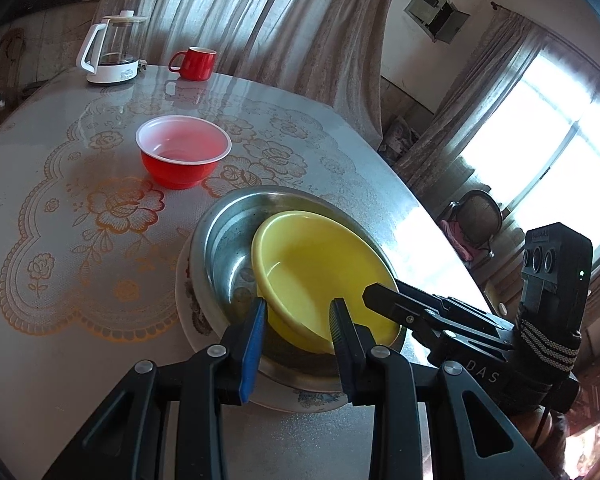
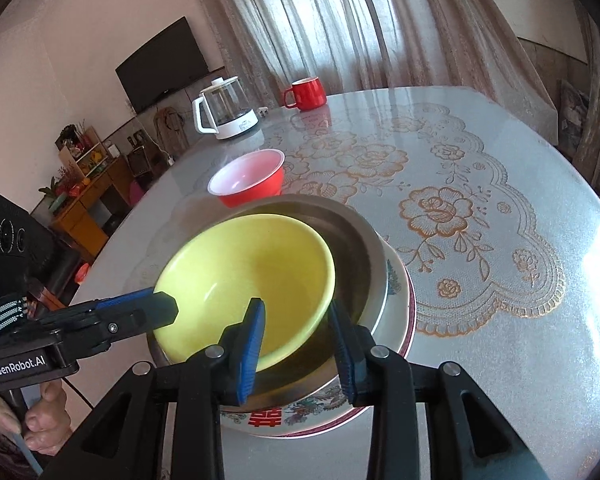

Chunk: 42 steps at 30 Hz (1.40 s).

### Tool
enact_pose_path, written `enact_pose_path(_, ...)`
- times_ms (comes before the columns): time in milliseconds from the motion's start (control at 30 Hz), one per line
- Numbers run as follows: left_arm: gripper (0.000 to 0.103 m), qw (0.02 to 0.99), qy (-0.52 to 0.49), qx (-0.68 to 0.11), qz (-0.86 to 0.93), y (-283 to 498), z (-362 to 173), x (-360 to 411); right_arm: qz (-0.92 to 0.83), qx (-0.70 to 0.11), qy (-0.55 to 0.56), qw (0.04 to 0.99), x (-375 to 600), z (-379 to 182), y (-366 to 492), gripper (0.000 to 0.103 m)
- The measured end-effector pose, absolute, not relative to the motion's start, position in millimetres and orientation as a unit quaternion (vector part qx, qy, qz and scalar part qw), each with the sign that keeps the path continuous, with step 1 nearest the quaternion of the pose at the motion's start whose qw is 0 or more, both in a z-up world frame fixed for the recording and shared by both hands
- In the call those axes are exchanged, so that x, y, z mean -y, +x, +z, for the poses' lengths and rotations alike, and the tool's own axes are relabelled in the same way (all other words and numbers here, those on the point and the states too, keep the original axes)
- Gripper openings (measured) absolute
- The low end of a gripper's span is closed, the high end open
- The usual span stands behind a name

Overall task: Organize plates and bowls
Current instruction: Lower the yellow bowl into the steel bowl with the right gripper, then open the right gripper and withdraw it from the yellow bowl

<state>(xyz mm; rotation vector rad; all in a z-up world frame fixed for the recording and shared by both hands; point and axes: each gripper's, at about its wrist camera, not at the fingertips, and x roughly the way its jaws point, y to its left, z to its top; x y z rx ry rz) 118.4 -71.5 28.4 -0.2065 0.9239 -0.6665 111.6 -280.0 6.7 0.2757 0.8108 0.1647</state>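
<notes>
I am stacking the dishes near the front edge of the tabletop (image 2: 500, 320). The yellow bowl (image 2: 244, 276) sits tilted inside the steel bowl (image 2: 356, 248), which rests on the patterned plate (image 2: 396, 284).

My left gripper (image 1: 298, 308) is spread part way, its fingers (image 1: 254, 340) straddling the near rim of the yellow bowl without pinching it that I can see. My right gripper (image 2: 298, 308) is likewise part open, one finger inside the yellow bowl and one outside its rim, over the steel bowl. Neither clearly has hold of anything; I judge the yellow bowl has just been set down or is about to be nudged level.

The red bowl (image 1: 183, 152) stands alone toward the middle of the tabletop, well apart from the stack. It looks like the last piece, so the next move calls for drawing a gripper clear of the yellow rim, reaching across and taking the red bowl by its lip.

At the far edge stand a kettle (image 1: 114, 50) and a red mug (image 1: 194, 63).

Most of the plate is hidden under the steel bowl, and my own fingers cover the near rims, so actual contact there is hard to make out.
</notes>
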Motion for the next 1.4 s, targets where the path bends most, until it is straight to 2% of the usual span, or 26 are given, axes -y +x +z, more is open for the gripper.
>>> enact_pose_path(200,0.031,0.84,-0.087,-0.434,-0.315,115.6,27.1,73.8,0.09,-0.39,0.16,0.902,288.0,7.0,108.7,0.033)
enact_pose_path(433,0.032,0.842,-0.115,-0.423,-0.315,120.2,32.4,67.2,0.075,-0.393,0.115,0.909,274.8,7.8,111.7,0.033)
enact_pose_path(567,0.032,0.848,-0.104,-0.423,-0.302,120.5,31.1,64.0,0.082,-0.396,0.108,0.908,268.9,5.9,114.2,0.041)
enact_pose_path(900,0.032,0.859,-0.082,-0.414,-0.29,113.1,30.5,63.8,0.084,-0.392,0.092,0.911,266.4,6.4,110.5,0.041)
enact_pose_path(1067,0.041,0.864,-0.097,-0.41,-0.277,113.6,32.4,51.7,0.091,-0.395,0.092,0.909,266.2,7.3,109.2,0.041)
enact_pose_path(1200,0.041,0.869,-0.095,-0.413,-0.257,117.7,30.2,46.5,0.1,-0.38,0.16,0.906,287.3,9.3,100.2,0.041)
enact_pose_path(1400,0.054,0.864,-0.1,-0.419,-0.261,124.7,26.1,51.1,0.049,-0.367,0.227,0.901,320.3,6.8,92.6,0.044)
